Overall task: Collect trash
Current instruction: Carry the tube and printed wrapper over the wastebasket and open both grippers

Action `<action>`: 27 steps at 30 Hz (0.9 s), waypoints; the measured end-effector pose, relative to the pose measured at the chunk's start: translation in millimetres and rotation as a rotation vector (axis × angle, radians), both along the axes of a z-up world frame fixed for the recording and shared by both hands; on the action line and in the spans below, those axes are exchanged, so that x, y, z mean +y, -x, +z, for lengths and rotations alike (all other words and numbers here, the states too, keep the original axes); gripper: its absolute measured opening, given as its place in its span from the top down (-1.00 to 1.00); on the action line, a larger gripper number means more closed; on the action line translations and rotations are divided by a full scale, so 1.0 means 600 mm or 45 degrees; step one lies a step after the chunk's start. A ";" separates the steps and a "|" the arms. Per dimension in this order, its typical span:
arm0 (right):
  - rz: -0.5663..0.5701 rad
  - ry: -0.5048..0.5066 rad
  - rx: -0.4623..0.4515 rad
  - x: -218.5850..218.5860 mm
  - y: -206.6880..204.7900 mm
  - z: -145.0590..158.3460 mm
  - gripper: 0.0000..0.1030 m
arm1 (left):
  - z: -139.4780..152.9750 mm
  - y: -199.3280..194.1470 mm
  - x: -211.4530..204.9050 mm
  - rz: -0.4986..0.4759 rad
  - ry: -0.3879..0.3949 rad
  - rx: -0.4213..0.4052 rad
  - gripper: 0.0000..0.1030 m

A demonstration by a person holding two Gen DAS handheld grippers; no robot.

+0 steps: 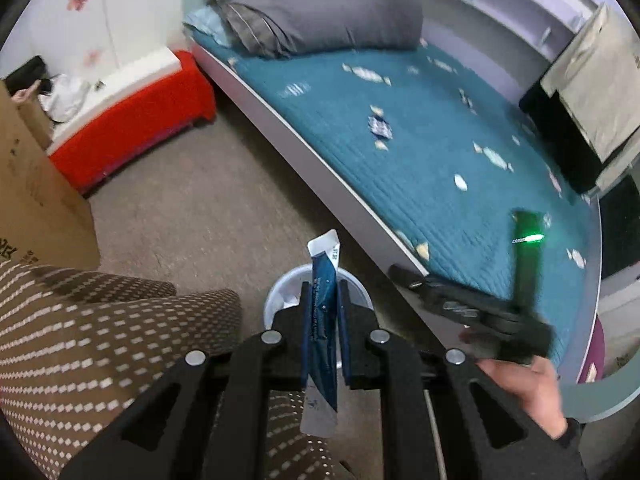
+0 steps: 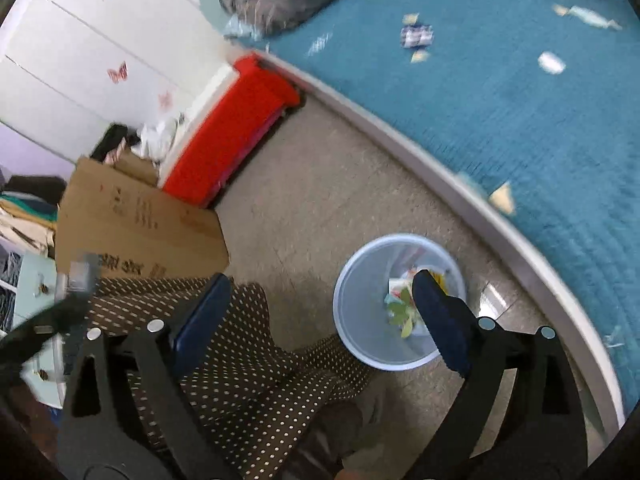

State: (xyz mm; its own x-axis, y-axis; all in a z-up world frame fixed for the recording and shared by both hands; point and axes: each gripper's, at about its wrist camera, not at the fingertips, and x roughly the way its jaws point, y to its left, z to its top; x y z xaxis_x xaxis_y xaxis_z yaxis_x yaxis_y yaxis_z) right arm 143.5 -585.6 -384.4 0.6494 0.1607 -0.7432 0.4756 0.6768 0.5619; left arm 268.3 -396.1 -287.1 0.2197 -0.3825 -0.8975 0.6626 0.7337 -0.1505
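Observation:
My left gripper (image 1: 324, 286) is shut on a blue-and-white wrapper (image 1: 322, 272), which stands upright between the pads right above the pale blue bin (image 1: 276, 292). My right gripper (image 2: 320, 280) is open with nothing between its fingers, and its right finger (image 2: 436, 304) hangs over the bin (image 2: 340, 292). Inside the bin lie several colourful scraps (image 2: 402, 308). Several more wrappers are scattered on the teal bed cover, among them a blue checked one (image 1: 380, 126) (image 2: 416, 36). In the left wrist view a hand (image 1: 528, 388) holds the right gripper beside the bed edge.
The bin stands on beige floor between the bed's white edge (image 2: 460, 184) and the person's dotted trouser legs (image 2: 248, 360). A cardboard box (image 2: 136, 220) and a red bench (image 2: 228, 140) stand to the left. A grey duvet (image 1: 320, 12) lies at the bed's head.

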 end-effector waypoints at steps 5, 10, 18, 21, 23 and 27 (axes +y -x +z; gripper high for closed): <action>-0.063 0.078 -0.113 -0.019 0.048 0.080 -0.82 | -0.041 -0.006 -0.056 -0.073 -0.080 0.056 0.78; -0.102 0.118 -0.165 -0.029 0.072 0.122 -0.83 | -0.073 -0.020 -0.090 -0.109 -0.136 0.091 0.77; -0.127 0.144 -0.178 -0.015 0.076 0.140 -0.88 | -0.073 -0.040 -0.084 -0.038 -0.133 0.063 -0.80; -0.138 0.167 -0.167 -0.006 0.076 0.146 -0.88 | -0.047 -0.041 -0.067 0.001 -0.104 0.032 -0.80; -0.144 0.182 -0.167 0.001 0.076 0.154 -0.88 | -0.024 -0.038 -0.051 0.022 -0.078 -0.007 -0.80; -0.127 0.207 -0.184 0.017 0.076 0.177 -0.88 | 0.024 -0.024 -0.019 0.057 -0.021 -0.067 -0.82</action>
State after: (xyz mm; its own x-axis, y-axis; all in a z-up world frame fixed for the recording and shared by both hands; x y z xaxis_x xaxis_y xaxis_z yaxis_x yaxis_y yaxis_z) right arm 97.6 -575.3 -278.3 0.7576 -0.0242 -0.6523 0.4675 0.7176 0.5163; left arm 282.9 -407.5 -272.7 0.2829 -0.3567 -0.8904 0.6358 0.7648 -0.1043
